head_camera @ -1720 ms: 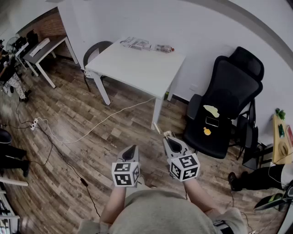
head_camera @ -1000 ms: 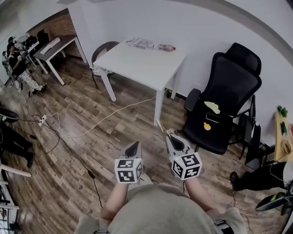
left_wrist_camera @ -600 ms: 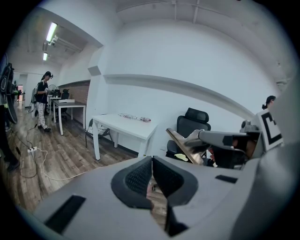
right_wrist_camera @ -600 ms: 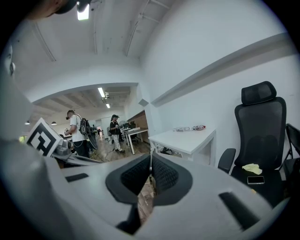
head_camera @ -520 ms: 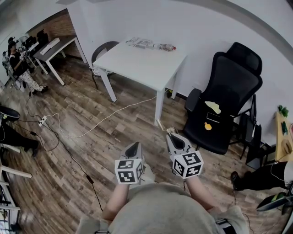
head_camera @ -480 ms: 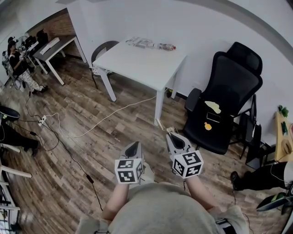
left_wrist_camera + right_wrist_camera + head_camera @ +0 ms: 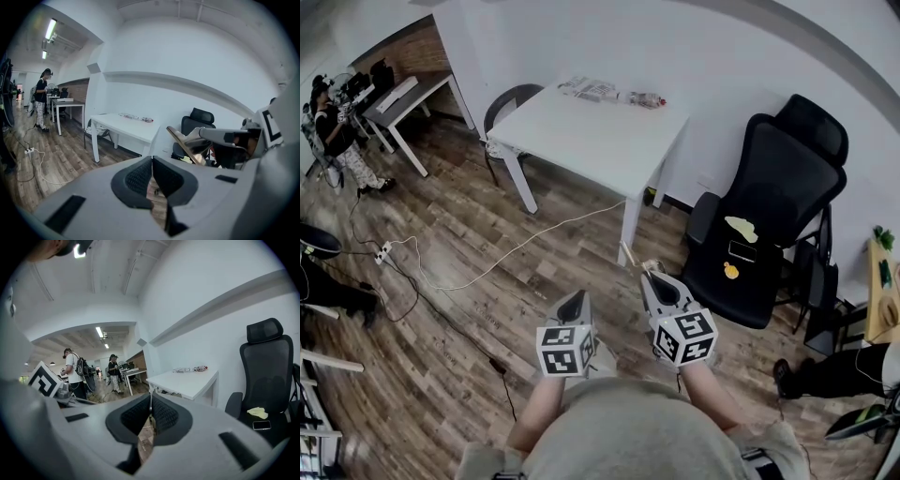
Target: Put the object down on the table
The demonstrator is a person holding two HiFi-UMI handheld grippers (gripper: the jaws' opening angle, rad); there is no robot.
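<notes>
Both grippers sit almost where they were half a second ago, low in the centre of the head view. The room behind them has slid a little, so the black office chair (image 7: 773, 187) now stands slightly further right and lower in the frame.

The left gripper (image 7: 572, 298) has its jaws together with nothing between them; its own view shows the ribbed pads meeting at the tip (image 7: 151, 159). The right gripper (image 7: 649, 278), just beside it, has its jaws clamped on a thin flat wooden strip (image 7: 625, 255). The strip pokes out up and to the left from the jaw tips. In the left gripper view it slants across the right of the frame (image 7: 185, 145).

The white table (image 7: 591, 131) stands well apart from the grippers in the upper middle of the head view, against the wall. A row of small packets (image 7: 605, 92) lies along its far edge. On the chair's seat lie a pale cloth (image 7: 738, 226) and a dark phone (image 7: 740, 250).

A white cable (image 7: 516, 248) trails over the wood floor (image 7: 441, 281) from under the table toward the left. A person (image 7: 328, 131) stands at the upper left edge.
</notes>
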